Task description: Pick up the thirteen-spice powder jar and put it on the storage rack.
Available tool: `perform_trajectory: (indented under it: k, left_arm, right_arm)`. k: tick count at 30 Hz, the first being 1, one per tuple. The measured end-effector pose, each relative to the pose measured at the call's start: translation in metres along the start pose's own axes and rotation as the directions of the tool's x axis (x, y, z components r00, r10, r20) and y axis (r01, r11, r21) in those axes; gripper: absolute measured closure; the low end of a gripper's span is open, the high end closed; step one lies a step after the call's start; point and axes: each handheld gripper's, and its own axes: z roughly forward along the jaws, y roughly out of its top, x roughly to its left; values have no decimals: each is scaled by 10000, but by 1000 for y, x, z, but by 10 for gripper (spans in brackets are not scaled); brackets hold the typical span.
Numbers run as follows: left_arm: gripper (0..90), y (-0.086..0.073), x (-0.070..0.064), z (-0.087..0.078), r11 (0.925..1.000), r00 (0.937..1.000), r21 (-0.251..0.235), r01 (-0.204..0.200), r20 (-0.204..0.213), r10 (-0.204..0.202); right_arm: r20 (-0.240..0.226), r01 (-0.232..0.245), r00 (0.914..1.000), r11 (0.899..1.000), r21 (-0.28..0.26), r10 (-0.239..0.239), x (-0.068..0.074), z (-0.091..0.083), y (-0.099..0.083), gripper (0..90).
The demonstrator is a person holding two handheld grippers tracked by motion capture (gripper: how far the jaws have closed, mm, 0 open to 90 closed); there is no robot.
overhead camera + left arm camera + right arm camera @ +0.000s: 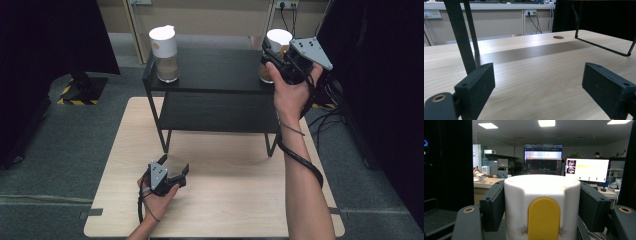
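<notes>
Resting low on the near part of the wooden tabletop (225, 200), the left tool (181, 176) is sitting with its jaws spread wide and nothing between them; in the left gripper view its two black pads (475, 87) are standing well apart over bare wood grain. Just beyond it, the legs of a black shelf (215, 72) are standing on the tabletop (one leg is rising just behind the left pad in the left gripper view), with a round hole (558, 37) in the wood farther back.

Farther off, the right tool (270, 57) is reaching up to the right end of the shelf's top level, where it is clamping the white lid of the right jar (278, 42). In the right gripper view the jaws are pressing against both sides of that lid (542, 205), whose yellow tab (544, 218) is facing the camera. The jar is standing upright on the shelf top, its clear lower body partly hidden behind the hand.

At the opposite, left end of the shelf top, a second jar (165, 55) with a white lid is standing upright, well apart from both tools.
</notes>
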Motion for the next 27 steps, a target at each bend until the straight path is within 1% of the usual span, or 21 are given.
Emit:
perform_trajectory:
  k: [3,11,12,16,19,27]
  left_arm:
    - [109,0,0,0,10000,10000,12,-18,3,18]
    - [109,0,0,0,10000,10000,20,-50,6,50]
    - [109,0,0,0,10000,10000,22,-50,5,50]
    - [109,0,0,0,10000,10000,25,-46,8,46]
    - [109,0,0,0,10000,10000,27,-60,7,60]
    - [109,0,0,0,10000,10000,19,-61,1,61]
  right_arm:
    - [9,-118,9999,9999,-1,118,0,1,-1,303]
    - [65,-158,9999,9998,111,158,-1,3,-1,288]
    - [65,-195,9998,9998,93,194,-1,3,-1,273]
    - [-66,-406,9992,9990,166,407,-3,3,2,164]
    - [-147,-430,9990,9989,209,433,-3,1,4,111]
    - [-379,-440,9983,9988,200,447,-5,-7,4,94]
